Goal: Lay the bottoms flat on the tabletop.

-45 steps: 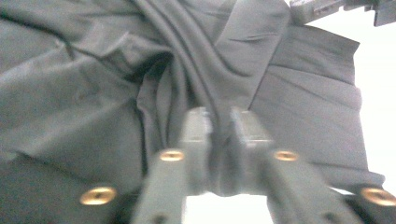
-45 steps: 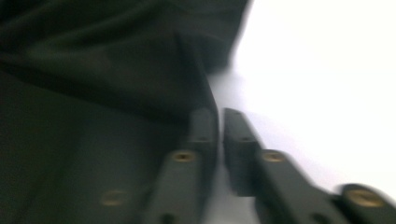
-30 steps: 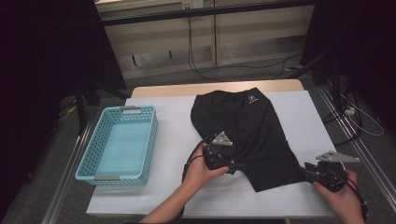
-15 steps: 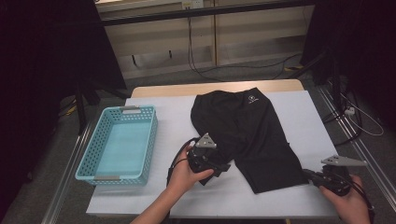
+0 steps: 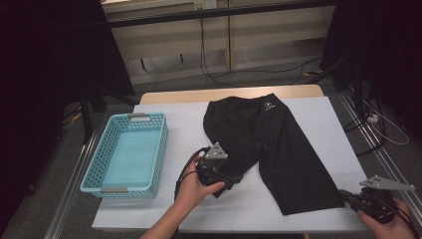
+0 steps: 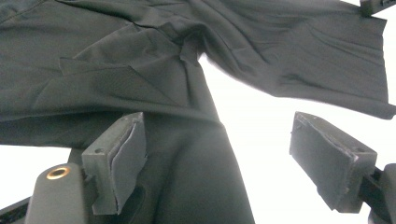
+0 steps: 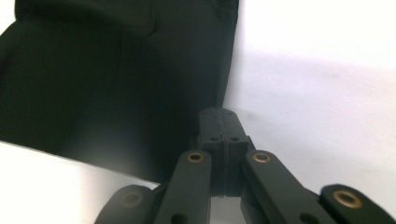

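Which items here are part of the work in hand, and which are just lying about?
In use:
- black shorts, spread flat on the table
- left gripper, fingers open at one leg hem
- right gripper, fingers shut at the other hem

Lying about:
- blue basket, empty

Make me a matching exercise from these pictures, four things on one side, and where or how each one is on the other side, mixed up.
Things:
1. black shorts
2. turquoise basket
3. left tool
4. right tool

Places or states:
A. jaws pressed together, nothing between them, at the hem corner of a shorts leg
B. spread flat in the middle of the white table
C. jaws wide apart over the hem of the nearer shorts leg
D. stands with nothing in it on the table's left side

Pairs: 1-B, 2-D, 3-C, 4-A
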A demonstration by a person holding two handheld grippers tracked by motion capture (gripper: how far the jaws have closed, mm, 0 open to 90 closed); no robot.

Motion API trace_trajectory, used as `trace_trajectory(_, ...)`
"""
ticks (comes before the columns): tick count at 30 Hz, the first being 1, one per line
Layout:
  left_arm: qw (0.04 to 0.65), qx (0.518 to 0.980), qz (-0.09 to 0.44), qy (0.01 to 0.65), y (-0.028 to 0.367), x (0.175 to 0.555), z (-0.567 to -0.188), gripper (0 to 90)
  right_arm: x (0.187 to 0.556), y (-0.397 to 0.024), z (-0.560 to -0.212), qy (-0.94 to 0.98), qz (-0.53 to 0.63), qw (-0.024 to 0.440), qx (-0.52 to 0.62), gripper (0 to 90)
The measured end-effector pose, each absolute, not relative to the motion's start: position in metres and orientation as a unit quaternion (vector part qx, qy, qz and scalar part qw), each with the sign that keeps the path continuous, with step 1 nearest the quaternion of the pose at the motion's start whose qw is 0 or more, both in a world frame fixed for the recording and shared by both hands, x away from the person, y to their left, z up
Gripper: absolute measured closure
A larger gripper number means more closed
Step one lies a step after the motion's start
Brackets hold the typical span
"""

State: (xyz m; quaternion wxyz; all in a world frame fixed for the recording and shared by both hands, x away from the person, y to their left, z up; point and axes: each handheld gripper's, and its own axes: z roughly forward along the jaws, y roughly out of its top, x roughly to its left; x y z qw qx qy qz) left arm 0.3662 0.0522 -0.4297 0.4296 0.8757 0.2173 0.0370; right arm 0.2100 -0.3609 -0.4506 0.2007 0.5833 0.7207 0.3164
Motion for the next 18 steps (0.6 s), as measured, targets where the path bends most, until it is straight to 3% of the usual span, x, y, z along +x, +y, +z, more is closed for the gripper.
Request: trace_trajectory(18, 0.427, 0.873, 0.048, 0.233, 0.065, 0.375, -0.428, 14.5, 0.207, -0.374, -0.452, 0.714, 0.311, 0.210, 0.591, 90.0)
